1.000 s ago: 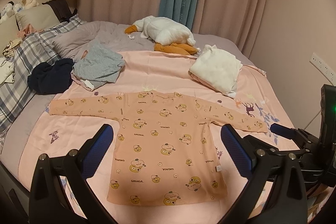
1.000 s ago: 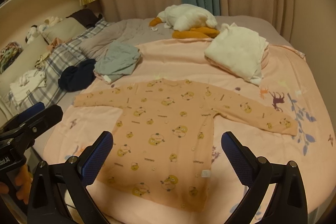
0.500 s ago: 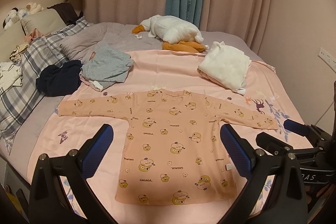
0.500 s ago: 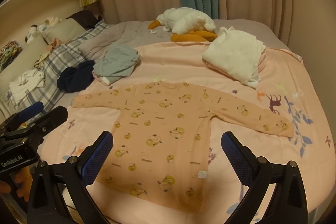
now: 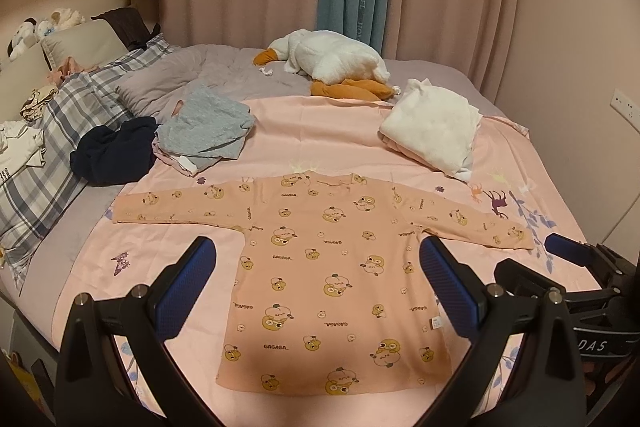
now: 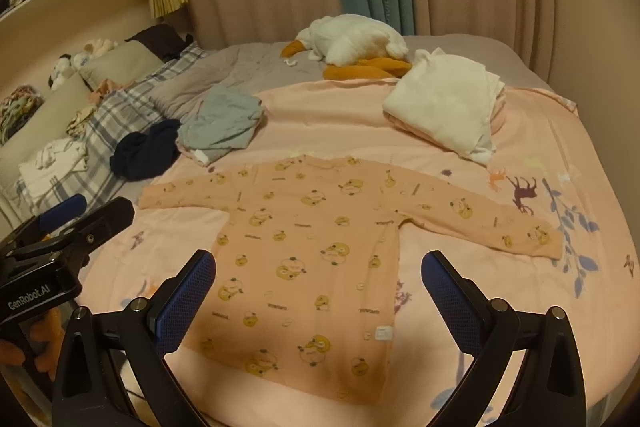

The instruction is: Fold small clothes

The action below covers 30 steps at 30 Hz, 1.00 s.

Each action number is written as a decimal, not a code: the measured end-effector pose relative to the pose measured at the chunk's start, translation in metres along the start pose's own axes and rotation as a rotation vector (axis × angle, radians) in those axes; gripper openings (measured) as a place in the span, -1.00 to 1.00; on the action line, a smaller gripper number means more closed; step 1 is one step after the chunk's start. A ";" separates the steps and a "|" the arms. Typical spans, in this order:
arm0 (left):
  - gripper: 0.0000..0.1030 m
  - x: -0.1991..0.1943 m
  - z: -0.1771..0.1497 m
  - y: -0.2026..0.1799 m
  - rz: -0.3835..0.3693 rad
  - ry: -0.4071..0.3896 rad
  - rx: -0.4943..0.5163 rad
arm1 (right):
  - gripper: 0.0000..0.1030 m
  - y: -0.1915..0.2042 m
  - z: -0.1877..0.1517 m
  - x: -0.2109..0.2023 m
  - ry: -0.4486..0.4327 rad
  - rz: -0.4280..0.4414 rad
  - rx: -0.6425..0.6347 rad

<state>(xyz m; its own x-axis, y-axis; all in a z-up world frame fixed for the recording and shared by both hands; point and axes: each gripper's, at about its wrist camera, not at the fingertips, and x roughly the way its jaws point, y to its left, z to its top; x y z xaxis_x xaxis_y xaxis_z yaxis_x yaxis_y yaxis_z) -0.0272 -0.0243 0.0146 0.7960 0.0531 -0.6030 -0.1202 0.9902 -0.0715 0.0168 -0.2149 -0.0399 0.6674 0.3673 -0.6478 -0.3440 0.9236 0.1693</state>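
Note:
A small peach long-sleeved shirt with cartoon prints lies flat on a pink sheet, both sleeves spread sideways, hem toward me. The same shirt shows in the right wrist view. My left gripper hovers open above its lower body, touching nothing. Over the shirt's lower right part hangs my right gripper, also open and empty. The right gripper appears at the right edge of the left wrist view; the left gripper sits at the left of the right wrist view.
A grey garment and a dark navy one lie at the back left. A folded white garment rests back right. A plush goose lies by the curtains. Plaid pillows line the left side; a wall is at the right.
Both grippers have drawn back and risen a little, so the shirt sits further forward in view. The shirt itself has not moved.

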 end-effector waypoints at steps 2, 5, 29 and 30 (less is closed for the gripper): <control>0.97 -0.001 0.000 -0.001 -0.004 -0.003 0.002 | 1.00 -0.001 0.000 0.000 -0.001 0.000 0.001; 0.97 -0.002 0.000 -0.002 -0.009 -0.005 0.007 | 1.00 -0.001 0.000 0.000 -0.001 -0.001 -0.001; 0.99 -0.019 -0.015 -0.008 0.027 -0.061 -0.004 | 1.00 0.011 -0.011 -0.003 -0.008 0.012 0.018; 0.99 -0.019 -0.019 -0.008 0.029 -0.068 -0.008 | 1.00 0.011 -0.013 -0.002 -0.007 0.007 0.026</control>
<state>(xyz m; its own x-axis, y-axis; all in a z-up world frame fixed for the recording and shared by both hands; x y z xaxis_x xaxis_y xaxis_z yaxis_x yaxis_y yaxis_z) -0.0525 -0.0352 0.0119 0.8302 0.0908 -0.5500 -0.1483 0.9871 -0.0610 0.0033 -0.2064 -0.0462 0.6694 0.3749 -0.6414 -0.3319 0.9233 0.1932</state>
